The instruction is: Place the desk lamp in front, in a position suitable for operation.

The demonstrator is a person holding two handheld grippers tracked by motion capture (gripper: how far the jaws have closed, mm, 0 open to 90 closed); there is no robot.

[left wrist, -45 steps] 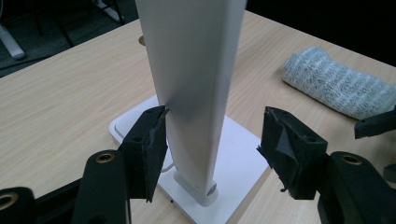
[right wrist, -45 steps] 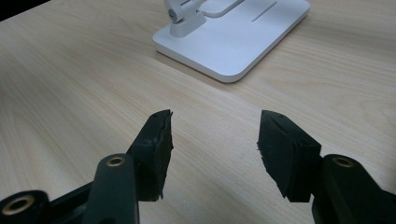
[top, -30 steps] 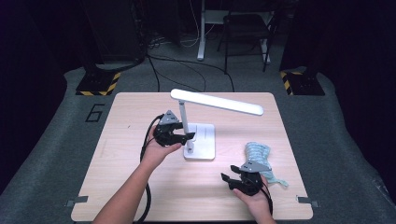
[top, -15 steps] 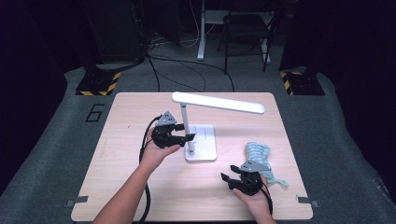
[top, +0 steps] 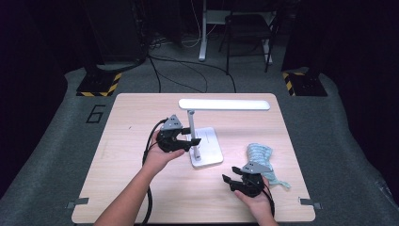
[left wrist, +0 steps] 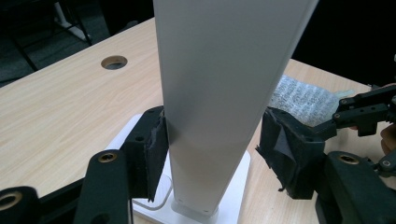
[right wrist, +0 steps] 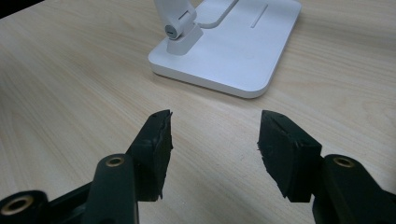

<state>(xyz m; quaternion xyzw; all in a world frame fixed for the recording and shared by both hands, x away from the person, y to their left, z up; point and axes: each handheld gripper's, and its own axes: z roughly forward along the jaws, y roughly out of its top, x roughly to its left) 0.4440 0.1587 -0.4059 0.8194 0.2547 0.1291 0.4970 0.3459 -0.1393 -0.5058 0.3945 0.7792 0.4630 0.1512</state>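
Note:
A white desk lamp stands mid-table on a flat base [top: 209, 151], its long head [top: 225, 104] level above a slanted stem [top: 192, 126]. My left gripper [top: 193, 142] reaches in from the left around that stem [left wrist: 219, 93]. Its jaws have just been closing: the left pad [left wrist: 156, 154] lies against the stem and the right pad meets its edge. My right gripper [top: 227, 182] rests open near the front right, pointing at the lamp base [right wrist: 233, 51], with nothing between its fingers [right wrist: 215, 140]. A pale blue patterned cloth [top: 261, 155] lies just behind it.
A round cable hole [left wrist: 114, 61] sits in the tabletop beyond the lamp. Black cables trail from both grippers over the front edge. On the grey floor behind the table are cords, chair legs and two black-and-yellow striped blocks [top: 99, 84].
The lamp head has shifted slightly to the right. The left gripper's jaws have narrowed on the stem. The right hand has stayed put.

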